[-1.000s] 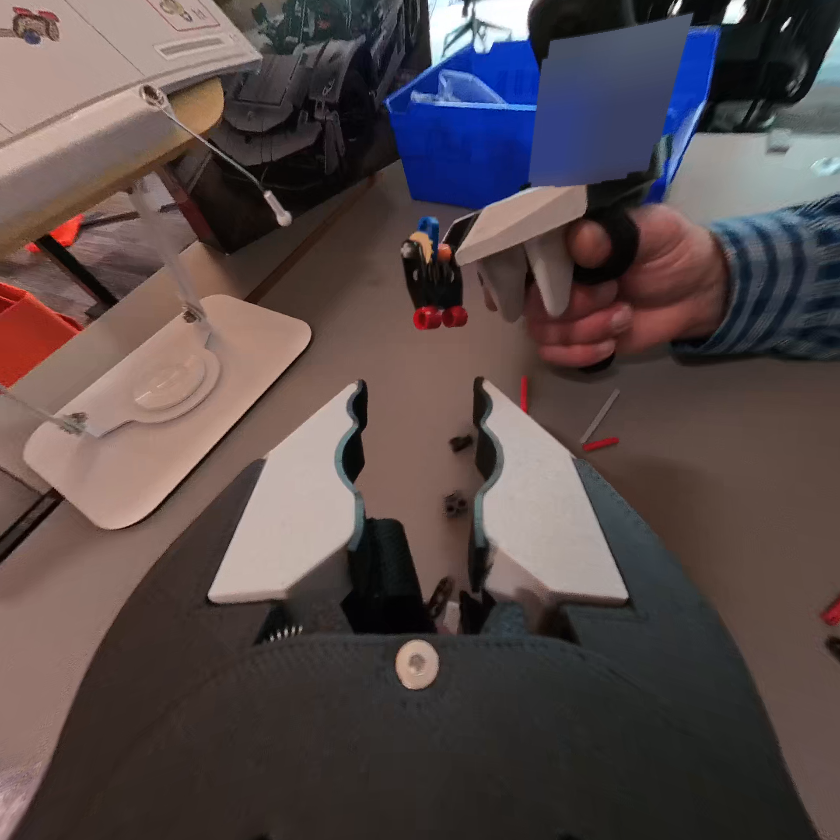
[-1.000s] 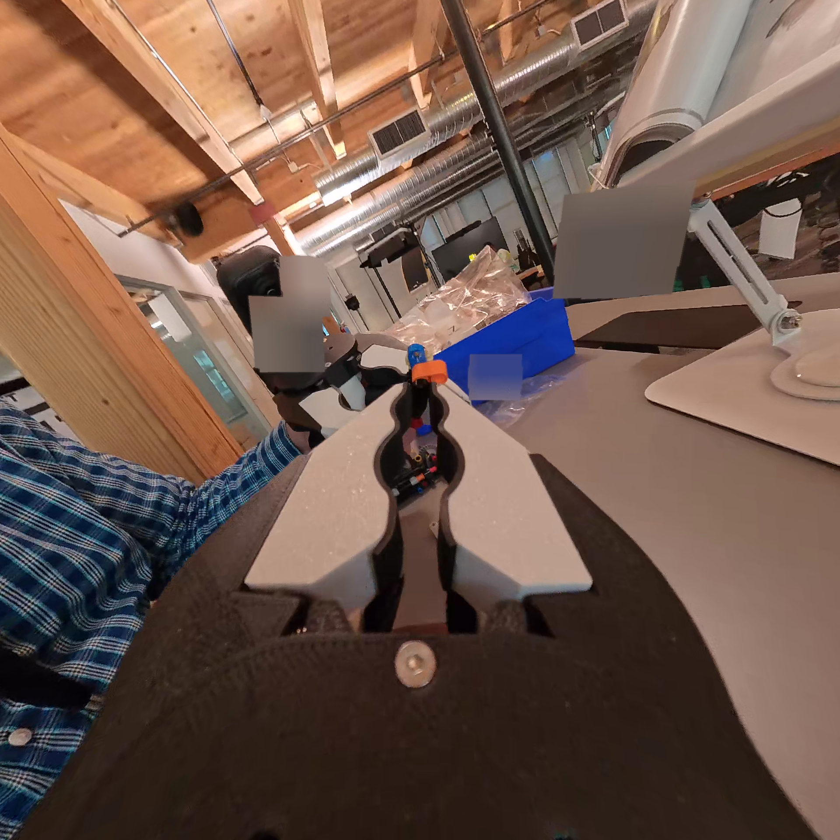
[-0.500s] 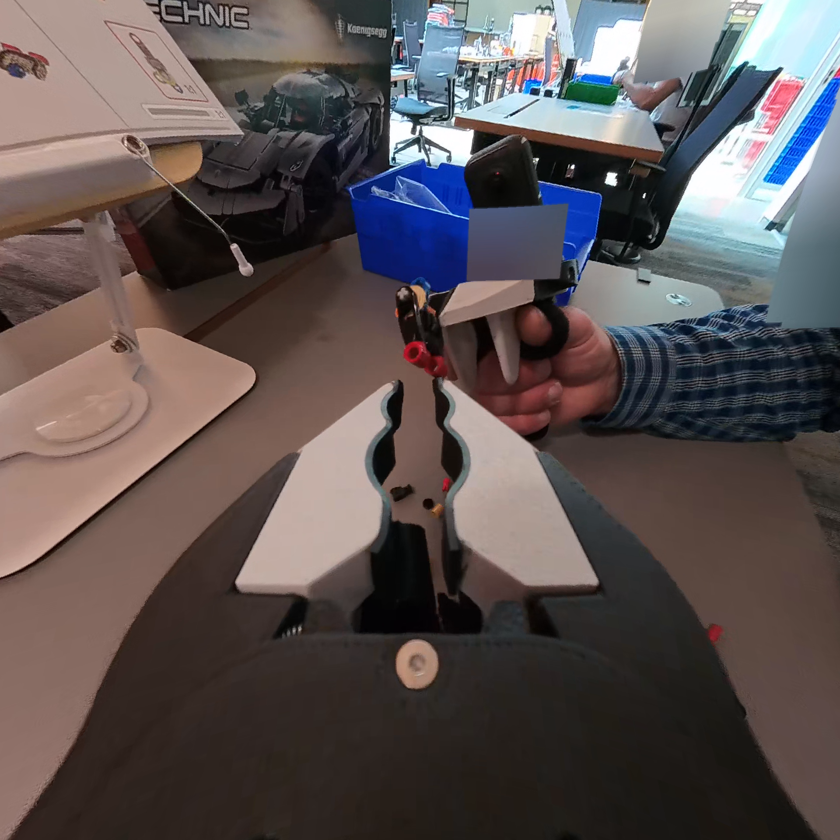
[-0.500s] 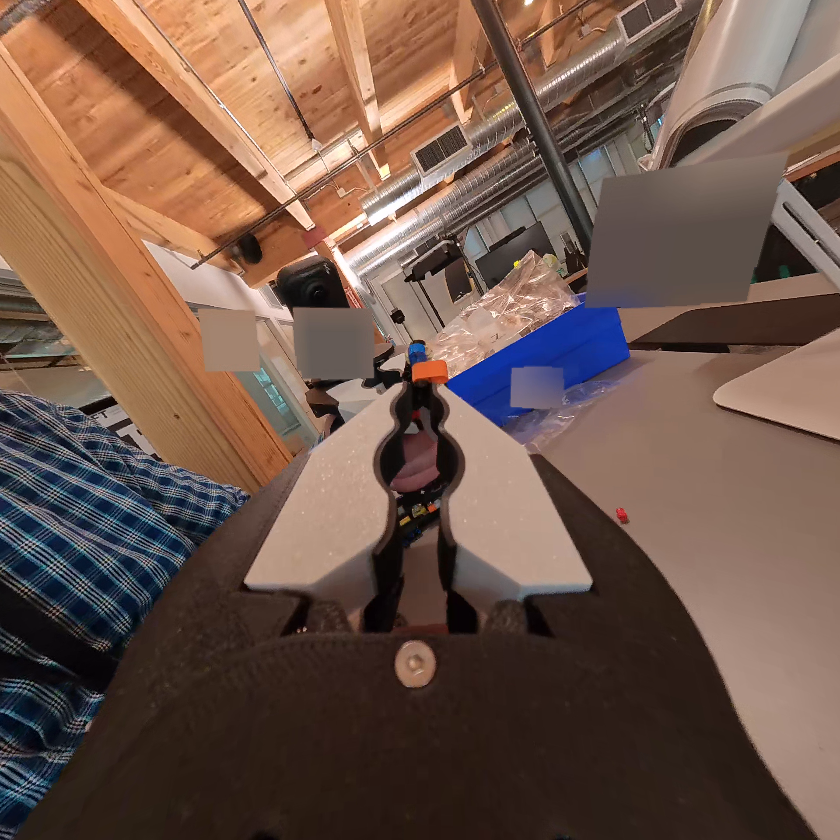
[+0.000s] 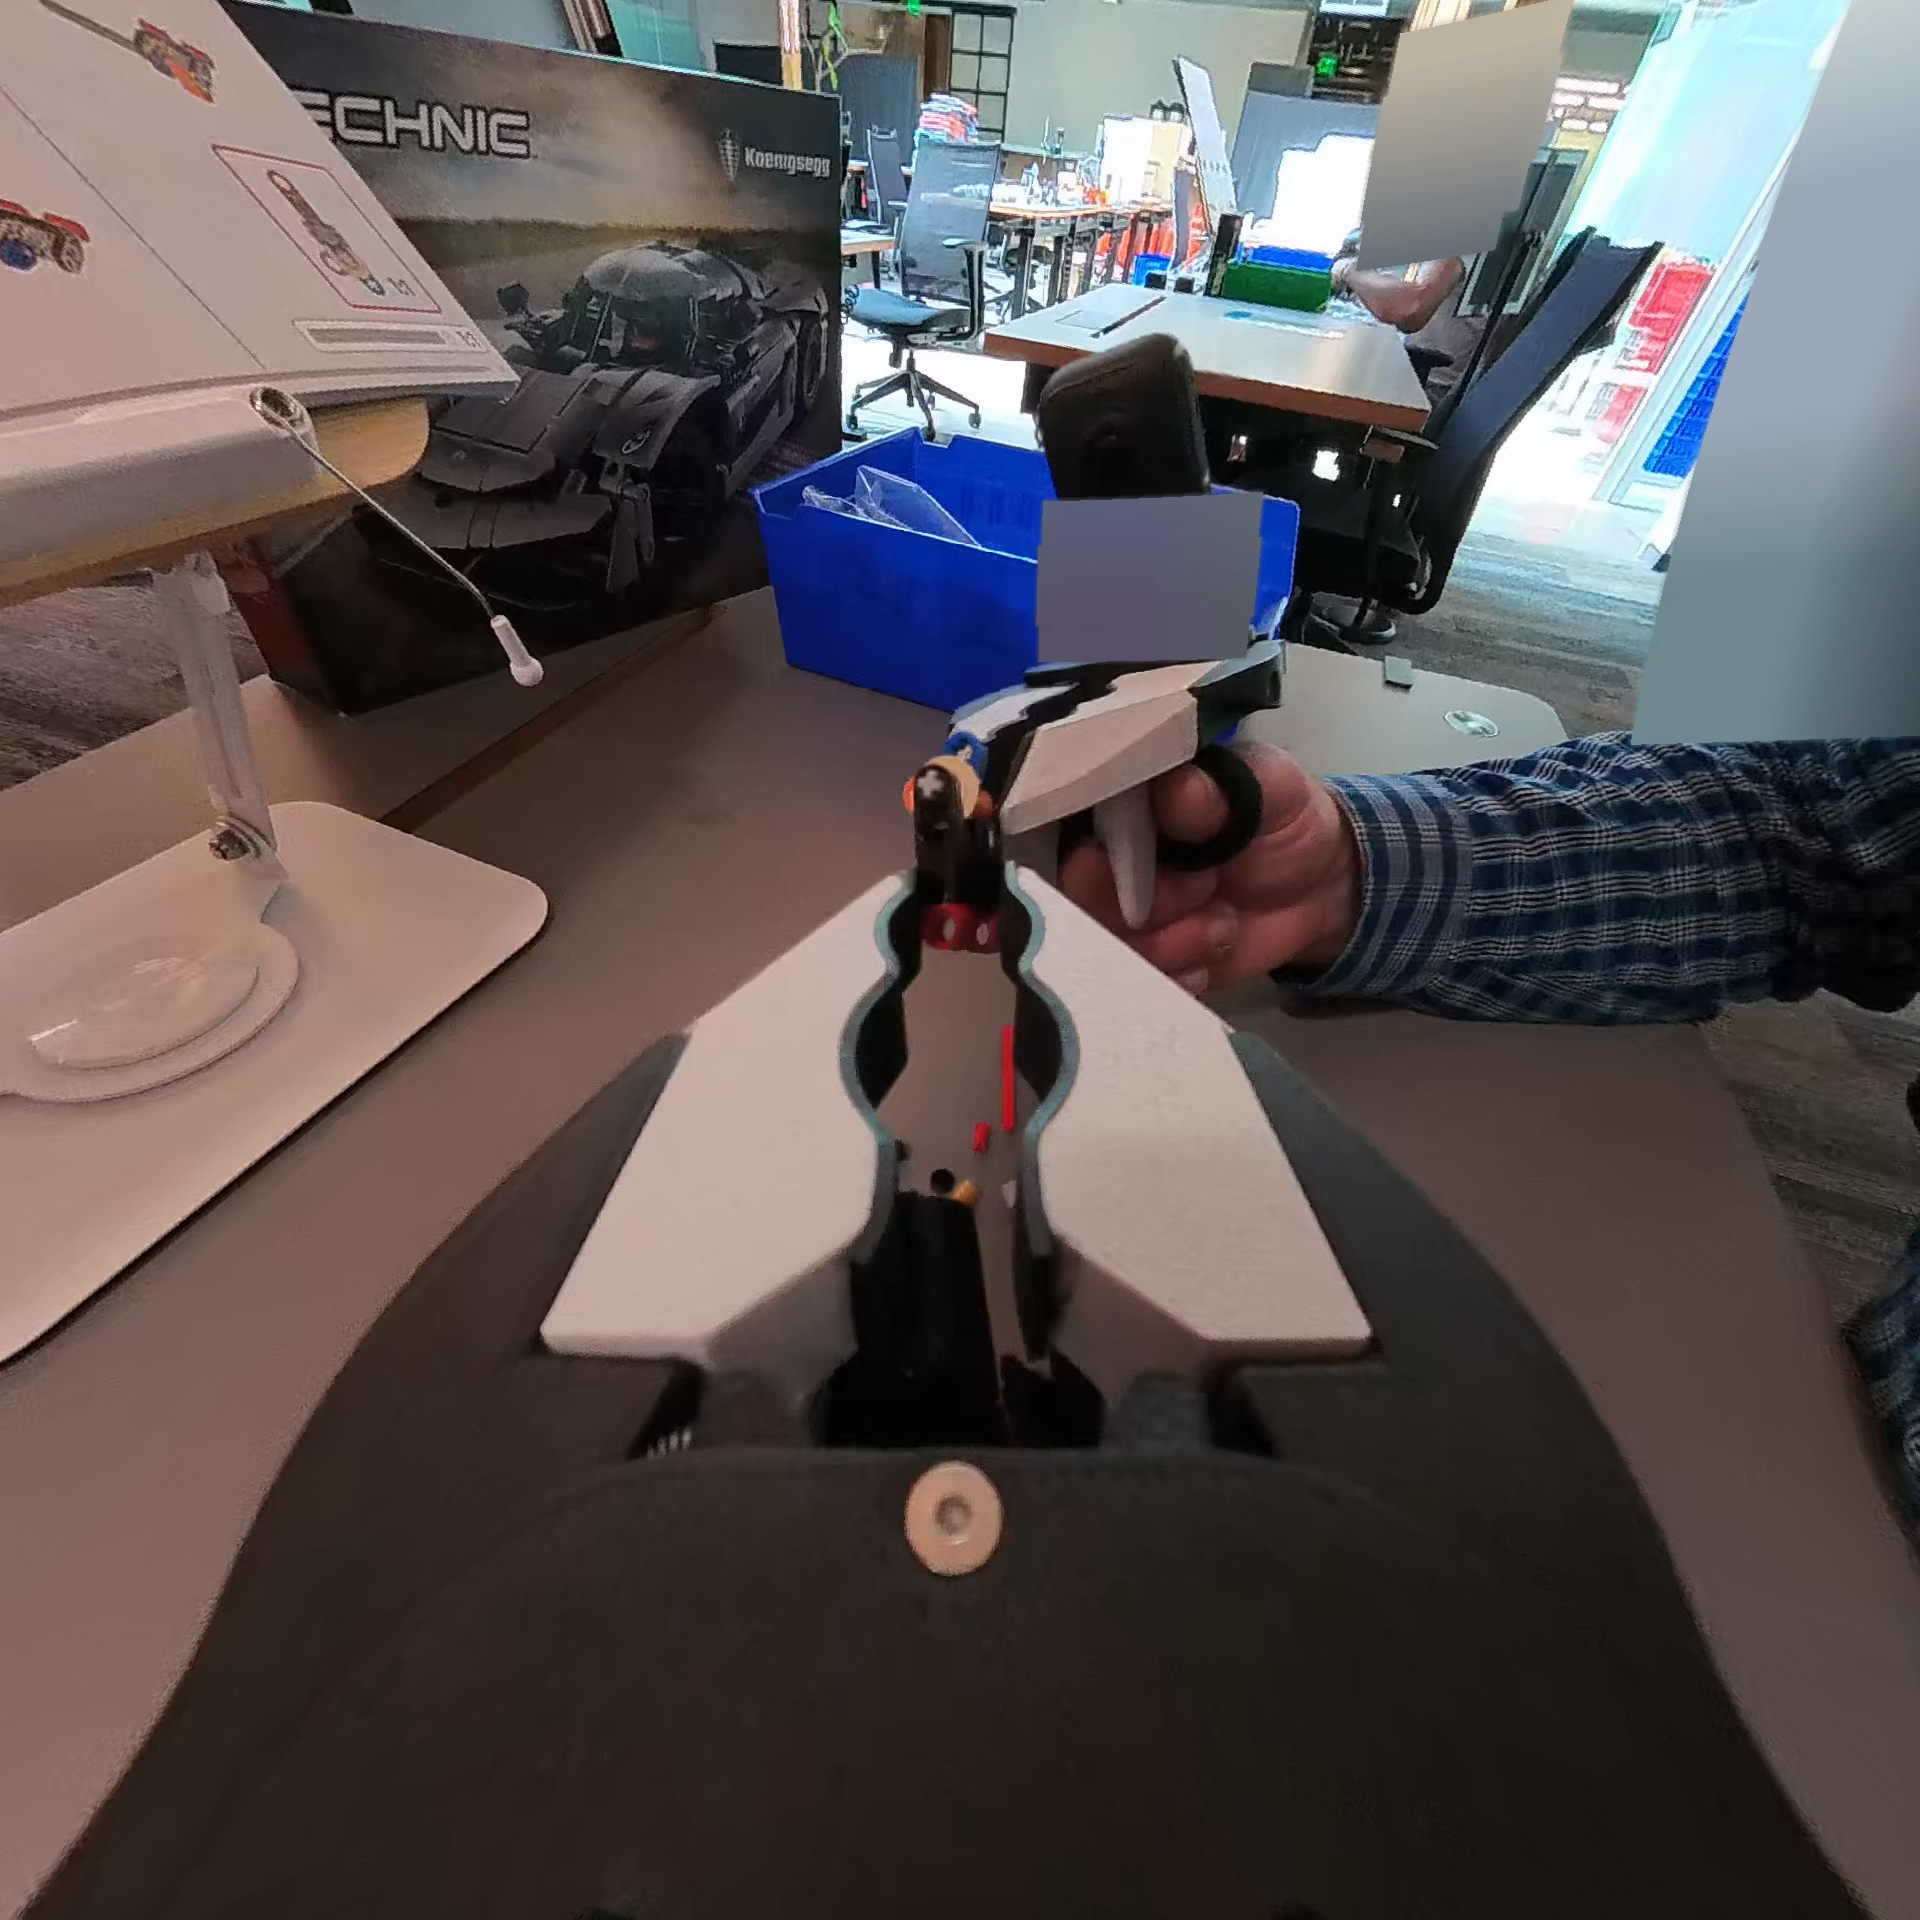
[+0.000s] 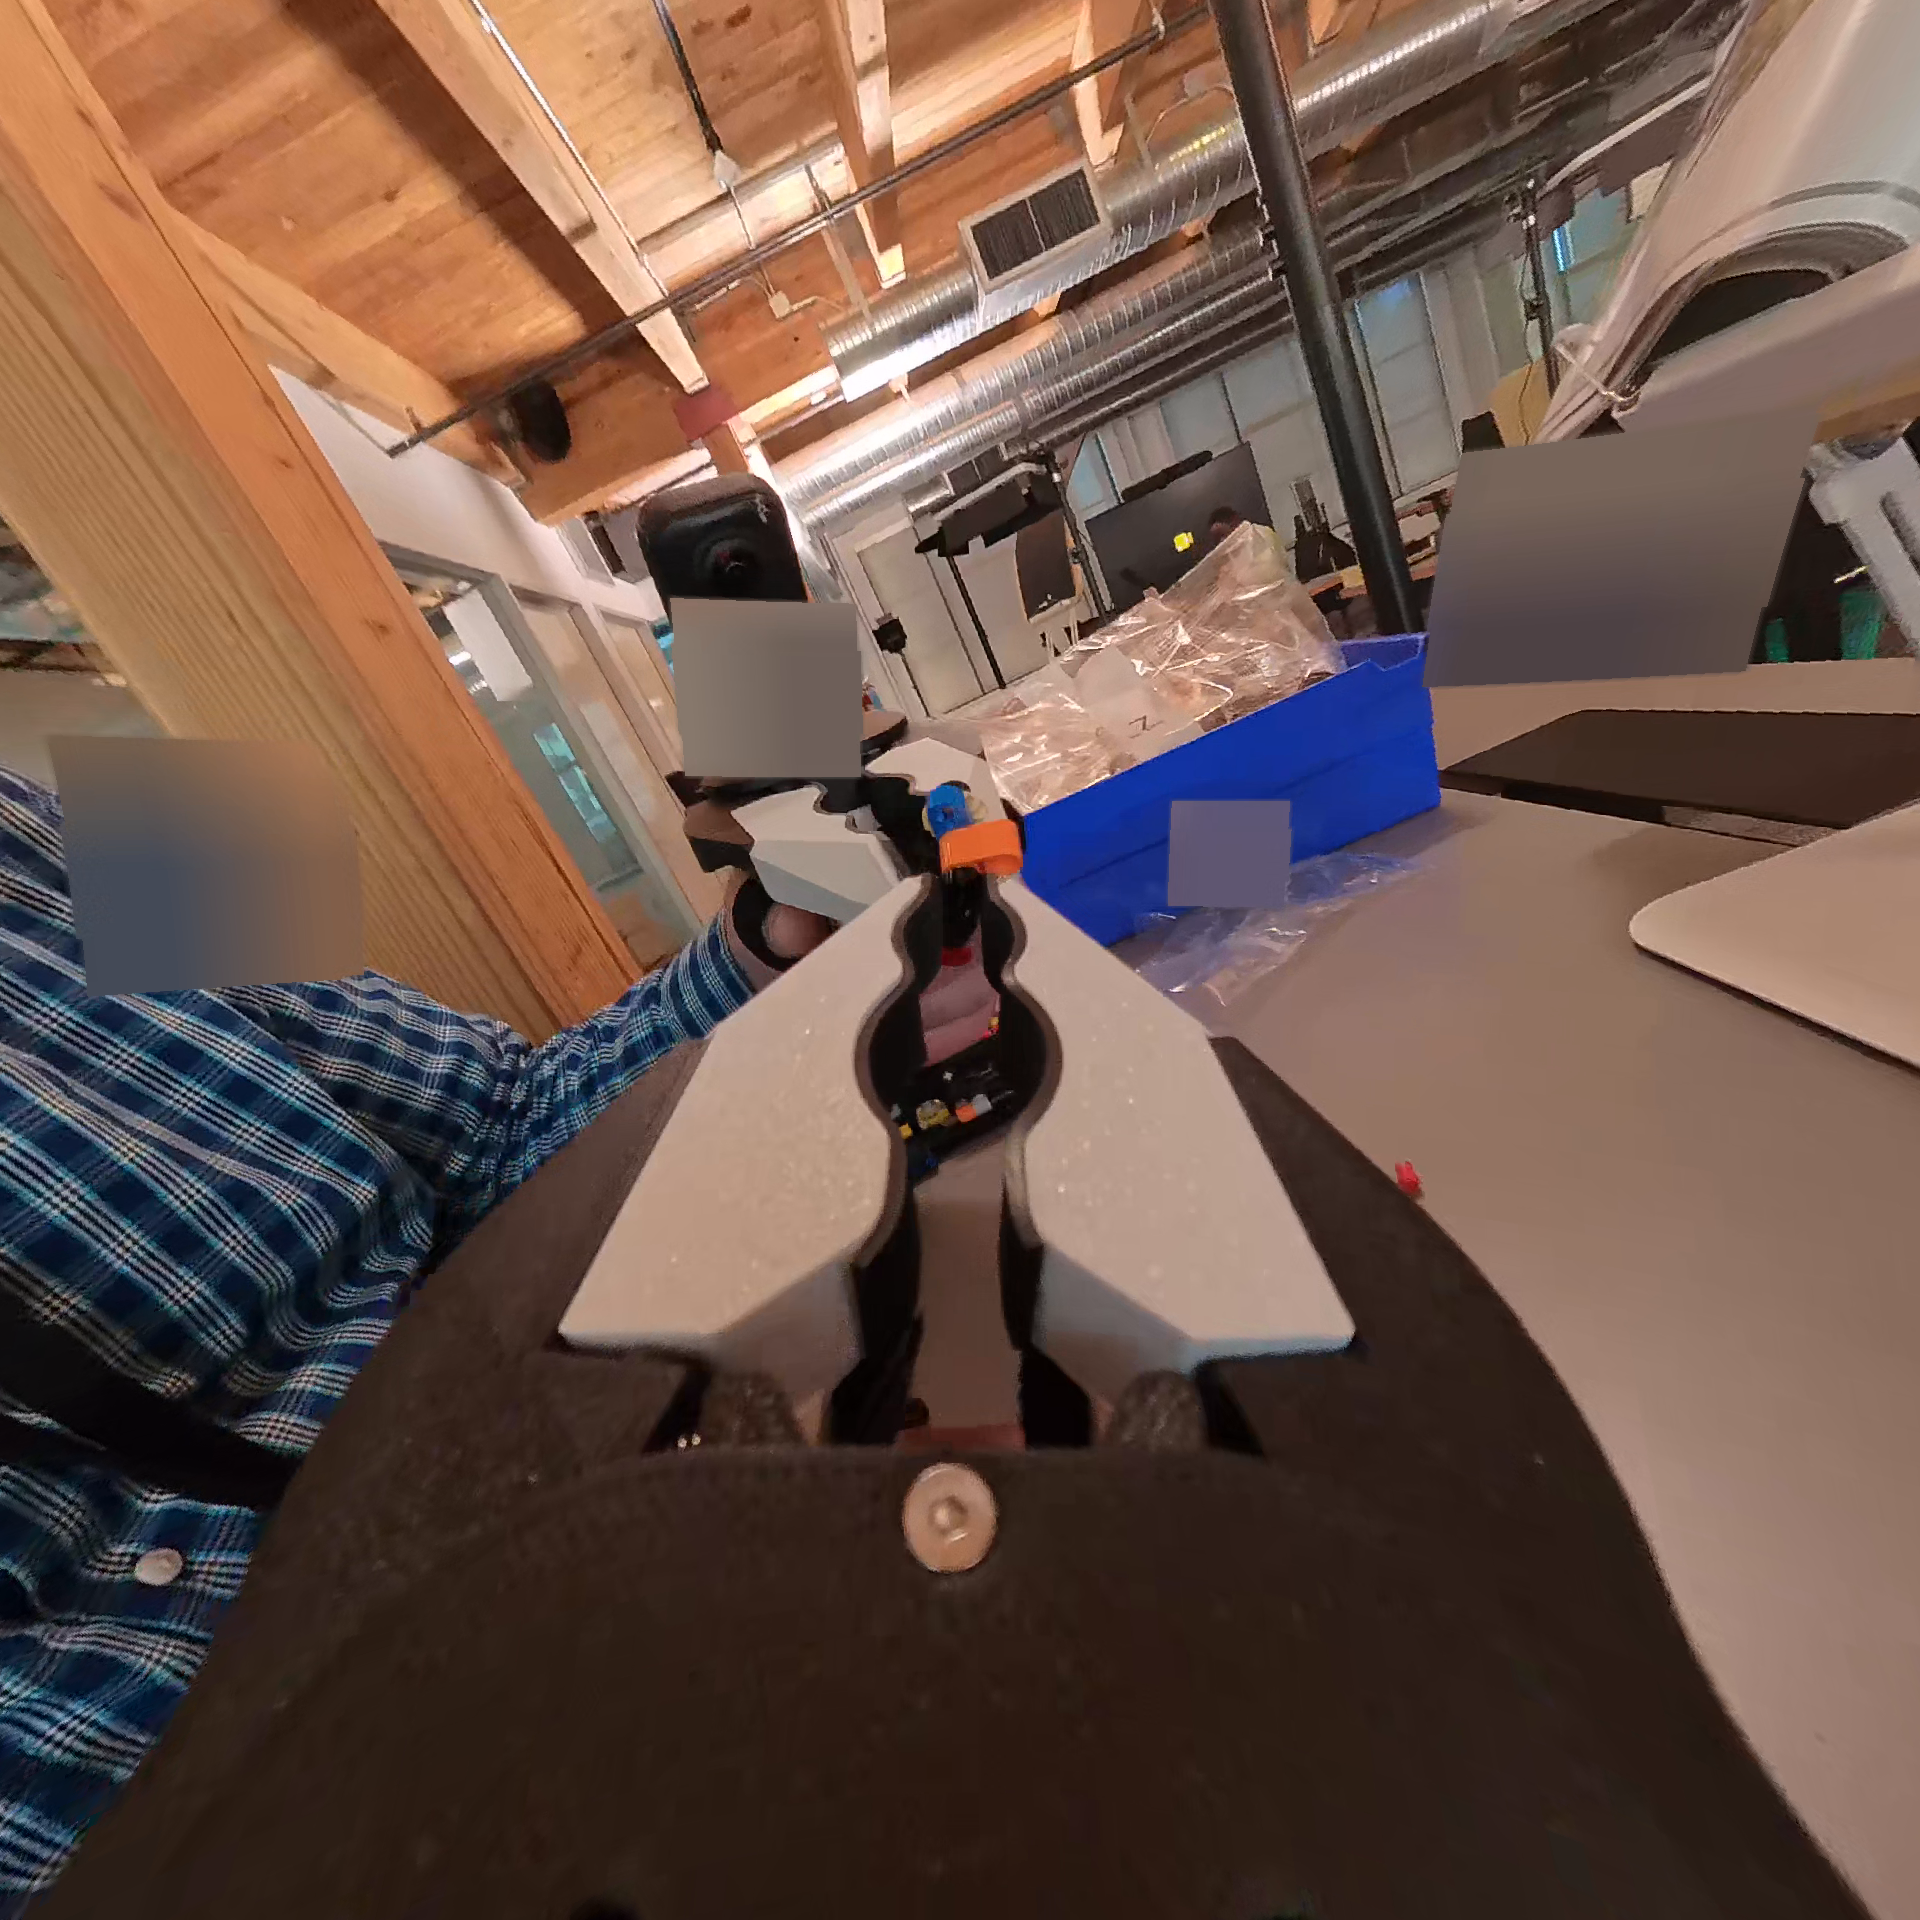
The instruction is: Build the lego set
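A small lego assembly [image 5: 951,831], black with red connectors at its lower end and orange and blue parts on top, hangs in the air above the grey table [image 5: 675,790]. My right gripper [image 5: 992,774] comes in from the right, held by a hand, and is shut on its upper part. My left gripper [image 5: 958,888] has its jaws narrowed, and the red end sits between its tips, nearly touching both. In the right wrist view my right gripper [image 6: 966,883] pinches the assembly [image 6: 977,847]. The left gripper [image 6: 831,842] shows just behind it.
A blue bin [image 5: 894,592] with plastic bags stands at the back, next to the set's dark box [image 5: 623,312]. A white booklet stand [image 5: 312,956] is on the left. Loose red pieces [image 5: 1006,1070] lie under my left fingers. Another red piece [image 6: 1407,1174] lies to the right. My left and right fingertips are right by each other.
My left gripper narrowed its jaws, rose and moved forward until the assembly's red end sat between its tips. My right gripper kept hold of the assembly.
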A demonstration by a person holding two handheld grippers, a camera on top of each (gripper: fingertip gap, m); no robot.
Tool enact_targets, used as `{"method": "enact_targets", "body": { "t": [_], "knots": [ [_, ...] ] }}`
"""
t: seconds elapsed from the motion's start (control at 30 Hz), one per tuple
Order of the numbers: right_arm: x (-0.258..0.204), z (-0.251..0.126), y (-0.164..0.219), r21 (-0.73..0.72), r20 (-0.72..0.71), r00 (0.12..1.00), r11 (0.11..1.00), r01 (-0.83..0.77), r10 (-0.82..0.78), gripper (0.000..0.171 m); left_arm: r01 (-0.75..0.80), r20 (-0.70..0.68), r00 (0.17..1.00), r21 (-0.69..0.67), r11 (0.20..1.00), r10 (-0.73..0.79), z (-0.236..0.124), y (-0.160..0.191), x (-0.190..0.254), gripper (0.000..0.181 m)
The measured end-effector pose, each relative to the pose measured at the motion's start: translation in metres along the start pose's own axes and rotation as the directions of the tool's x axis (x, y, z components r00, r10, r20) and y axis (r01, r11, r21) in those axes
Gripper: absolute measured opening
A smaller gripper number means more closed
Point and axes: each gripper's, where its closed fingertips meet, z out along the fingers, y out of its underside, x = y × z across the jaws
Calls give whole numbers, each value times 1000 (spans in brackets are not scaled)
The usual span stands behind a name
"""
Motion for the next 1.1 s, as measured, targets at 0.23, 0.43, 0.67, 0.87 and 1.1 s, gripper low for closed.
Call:
{"method": "enact_targets", "body": {
  "t": [0.23, 0.43, 0.67, 0.87, 1.1],
  "knots": [
    [-6, 1, -4, -11, -12, 998, 998, 56, -56, 4, 61, -65, 996, 40, 997, -58, -3, -7, 7, 8],
    [-10, 4, -1, -47, -19, 997, 996, 80, -81, 4, 33, -55, 998, 44, 998, -30, -5, -9, 8, 11],
    [-11, 3, -5, -46, -30, 994, 993, 105, -106, 9, 101, -97, 991, 78, 992, -93, -8, -15, 9, 11],
    [-14, 0, -12, -58, -58, 973, 974, 220, -223, 13, 137, -140, 982, 88, 987, -124, -17, -20, 11, 11],
    [-27, 4, -12, -175, -96, 854, 853, 492, -512, 17, 257, -298, 929, 95, 962, -219, -21, -26, 27, 11]
  ]
}}
